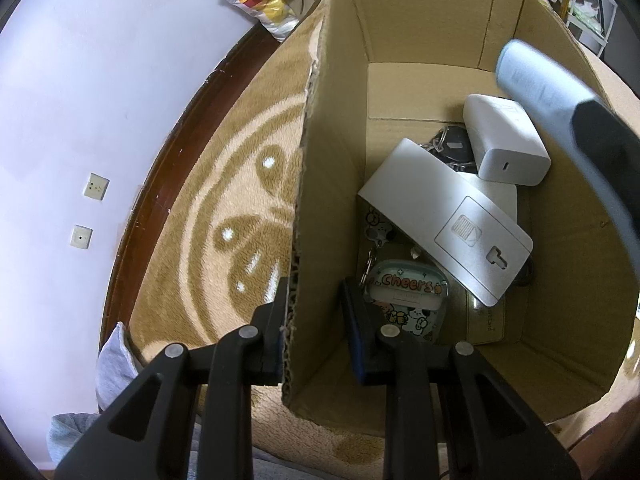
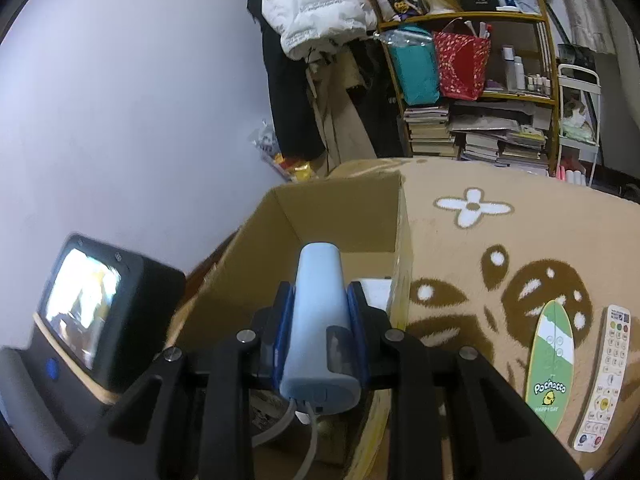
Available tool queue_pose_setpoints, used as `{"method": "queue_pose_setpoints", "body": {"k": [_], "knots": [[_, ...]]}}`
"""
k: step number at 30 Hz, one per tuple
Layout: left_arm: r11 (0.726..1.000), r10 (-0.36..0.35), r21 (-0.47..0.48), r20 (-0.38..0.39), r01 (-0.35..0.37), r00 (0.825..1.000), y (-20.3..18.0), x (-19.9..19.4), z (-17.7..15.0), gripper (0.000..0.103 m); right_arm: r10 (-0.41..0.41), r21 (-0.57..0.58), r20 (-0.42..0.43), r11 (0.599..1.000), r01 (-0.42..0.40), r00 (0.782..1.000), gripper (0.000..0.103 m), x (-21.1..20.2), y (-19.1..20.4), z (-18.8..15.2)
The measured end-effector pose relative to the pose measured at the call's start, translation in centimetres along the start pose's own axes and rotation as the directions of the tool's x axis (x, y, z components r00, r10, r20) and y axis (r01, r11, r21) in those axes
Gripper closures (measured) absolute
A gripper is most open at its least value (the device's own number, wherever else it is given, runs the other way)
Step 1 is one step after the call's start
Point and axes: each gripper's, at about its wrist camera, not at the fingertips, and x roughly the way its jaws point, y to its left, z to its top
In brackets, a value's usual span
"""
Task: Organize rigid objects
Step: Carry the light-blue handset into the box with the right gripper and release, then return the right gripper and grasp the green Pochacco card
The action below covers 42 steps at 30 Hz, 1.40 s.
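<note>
An open cardboard box (image 1: 336,184) stands on the tan rug. Inside lie a white charger (image 1: 506,140), a flat white card-like case (image 1: 448,220), a black key fob (image 1: 452,142) and a "Cheers" keychain (image 1: 408,296). My left gripper (image 1: 314,304) is open and straddles the box's left wall, one finger outside and one inside. My right gripper (image 2: 322,292) is shut on a pale blue rounded device (image 2: 320,320) with a cable at its near end, held above the box (image 2: 340,220). That device (image 1: 532,80) shows over the box's right side in the left wrist view.
On the rug right of the box lie a green surfboard-shaped item (image 2: 554,364) and a white remote (image 2: 606,376). A wall and dark floor border (image 1: 160,168) run to the left. Shelves with books and bags (image 2: 472,92) stand behind.
</note>
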Motion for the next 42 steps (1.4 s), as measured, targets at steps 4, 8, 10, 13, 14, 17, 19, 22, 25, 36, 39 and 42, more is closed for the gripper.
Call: {"method": "queue_pose_setpoints", "body": {"k": [4, 8, 10, 13, 14, 17, 19, 22, 25, 36, 39, 42], "knots": [[1.000, -0.005, -0.002, -0.002, 0.005, 1.000, 0.1, 0.0, 0.0, 0.079, -0.003, -0.012, -0.015, 1.000, 0.003, 1.000, 0.075, 0.6, 0.0, -0.4], [1.000, -0.018, -0.015, -0.004, 0.018, 1.000, 0.2, 0.1, 0.0, 0.079, -0.026, -0.037, -0.008, 0.999, 0.026, 1.000, 0.075, 0.6, 0.2, -0.6], [1.000, -0.015, -0.011, -0.004, 0.015, 1.000, 0.1, 0.1, -0.1, 0.079, -0.037, -0.051, -0.005, 0.998, 0.037, 0.999, 0.074, 0.6, 0.4, -0.6], [1.000, -0.013, -0.010, -0.006, 0.013, 1.000, 0.1, 0.2, -0.1, 0.079, -0.036, -0.050, 0.016, 0.998, 0.037, 0.999, 0.074, 0.1, 0.4, -0.4], [1.000, -0.013, -0.011, -0.008, 0.012, 1.000, 0.2, 0.3, -0.1, 0.079, -0.041, -0.049, 0.025, 0.998, 0.042, 0.999, 0.074, -0.1, 0.3, -0.3], [1.000, -0.014, -0.012, -0.008, 0.014, 1.000, 0.3, 0.3, -0.1, 0.079, -0.048, -0.037, 0.034, 0.998, 0.050, 0.998, 0.074, -0.5, -0.1, -0.1], [1.000, -0.016, -0.013, -0.007, 0.016, 1.000, 0.3, 0.3, -0.1, 0.079, -0.054, -0.027, 0.041, 0.998, 0.055, 0.998, 0.073, -0.8, -0.4, 0.2], [1.000, -0.016, -0.014, -0.009, 0.016, 1.000, 0.4, 0.3, -0.1, 0.079, -0.079, -0.016, 0.074, 0.997, 0.080, 0.994, 0.055, -1.8, -1.0, 0.9], [1.000, -0.018, -0.015, -0.009, 0.018, 1.000, 0.5, 0.3, -0.1, 0.078, -0.118, 0.011, 0.097, 0.993, 0.117, 0.988, 0.039, -2.6, -2.1, 1.5], [1.000, -0.017, -0.013, -0.009, 0.017, 1.000, 0.4, 0.3, -0.1, 0.078, -0.237, 0.098, 0.047, 0.968, 0.232, 0.970, 0.000, -2.6, -8.0, 1.4], [1.000, -0.016, -0.012, -0.010, 0.016, 1.000, 0.4, 0.3, -0.1, 0.078, -0.277, 0.126, 0.004, 0.953, 0.274, 0.961, 0.000, -1.9, -9.6, 0.7], [1.000, -0.016, -0.012, -0.010, 0.016, 1.000, 0.3, 0.3, -0.1, 0.078, -0.297, 0.155, -0.042, 0.941, 0.299, 0.954, 0.000, -1.0, -11.1, -0.2]]}}
